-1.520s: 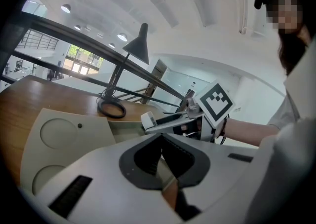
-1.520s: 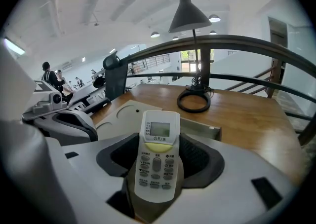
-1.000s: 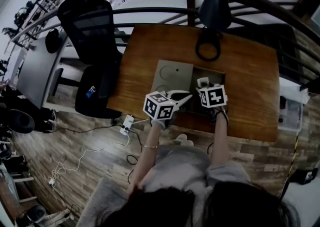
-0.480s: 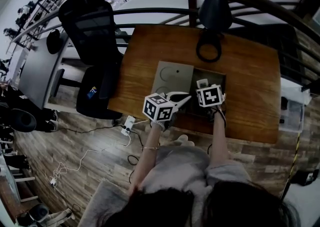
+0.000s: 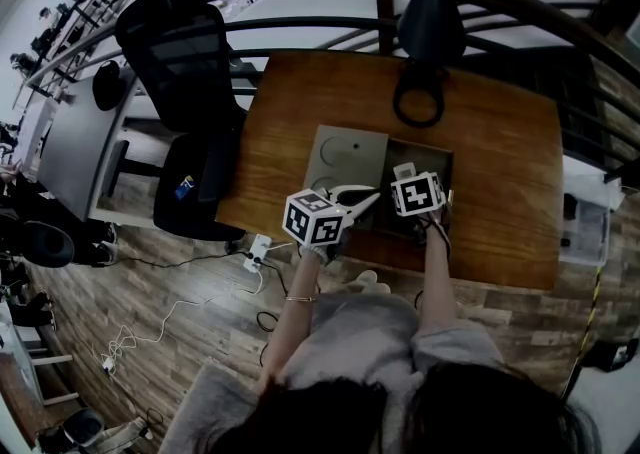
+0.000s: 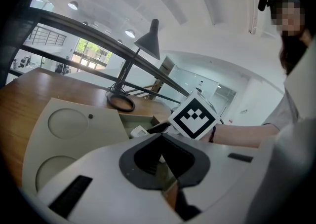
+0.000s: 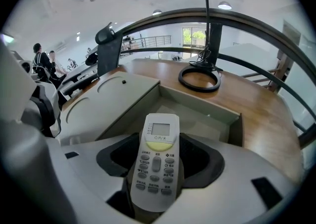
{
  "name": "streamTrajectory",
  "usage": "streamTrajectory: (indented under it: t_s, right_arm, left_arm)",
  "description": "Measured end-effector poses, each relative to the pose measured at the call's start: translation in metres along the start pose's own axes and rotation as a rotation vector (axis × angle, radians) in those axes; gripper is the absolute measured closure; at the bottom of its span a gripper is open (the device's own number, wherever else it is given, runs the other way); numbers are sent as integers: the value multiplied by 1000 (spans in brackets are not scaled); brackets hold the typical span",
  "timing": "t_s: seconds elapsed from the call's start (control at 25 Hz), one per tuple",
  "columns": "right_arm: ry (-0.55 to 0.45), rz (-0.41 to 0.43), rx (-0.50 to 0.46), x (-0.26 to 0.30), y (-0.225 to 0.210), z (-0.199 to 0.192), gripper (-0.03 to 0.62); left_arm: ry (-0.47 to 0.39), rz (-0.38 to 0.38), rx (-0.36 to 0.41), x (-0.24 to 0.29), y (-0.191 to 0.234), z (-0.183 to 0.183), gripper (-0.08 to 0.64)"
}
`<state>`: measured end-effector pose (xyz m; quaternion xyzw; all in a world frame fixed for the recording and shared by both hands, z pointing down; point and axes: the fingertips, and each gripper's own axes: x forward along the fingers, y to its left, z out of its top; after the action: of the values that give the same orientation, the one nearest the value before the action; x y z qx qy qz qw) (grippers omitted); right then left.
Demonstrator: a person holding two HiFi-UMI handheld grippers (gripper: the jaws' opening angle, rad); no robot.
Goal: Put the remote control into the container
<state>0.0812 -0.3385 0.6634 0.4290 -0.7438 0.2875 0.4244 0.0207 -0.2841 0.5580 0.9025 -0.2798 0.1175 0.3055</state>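
Observation:
The white remote control (image 7: 157,159), with its small screen and buttons facing up, lies between the jaws of my right gripper (image 7: 157,173), which is shut on it. Its front end pokes out over the open grey container (image 7: 197,102). In the head view the remote's tip (image 5: 404,170) shows just past the right gripper's marker cube (image 5: 418,192), above the container (image 5: 446,158). My left gripper (image 5: 364,199) hovers at the near edge of the lid (image 5: 345,154), jaws shut on nothing. The left gripper view shows its jaws (image 6: 163,161) and the remote's tip (image 6: 139,130).
The container's flat grey lid (image 7: 106,97) lies on the table to the left of the box. A black lamp with a ring base (image 5: 418,102) stands at the table's far edge, before a curved railing. A black office chair (image 5: 180,52) stands left of the table (image 5: 500,142).
My right gripper with the remote has edged slightly left and forward over the container. The left gripper has barely shifted.

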Motion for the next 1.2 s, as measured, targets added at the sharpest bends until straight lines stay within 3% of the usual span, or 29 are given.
streamTrajectory:
  t_s: [0.76,0.92,1.2]
  right_arm:
    - [15,13,-1,6,1,-4,339]
    - [-61,50,-12,14,9,6,337]
    - [-47,46,10,3,8,-2,333]
  left_arm:
    - [-1,-3,-7,4,4,4,557]
    - [2,6,-16,3,6,3,557]
    - [-17,1,-25,1,4,4,557]
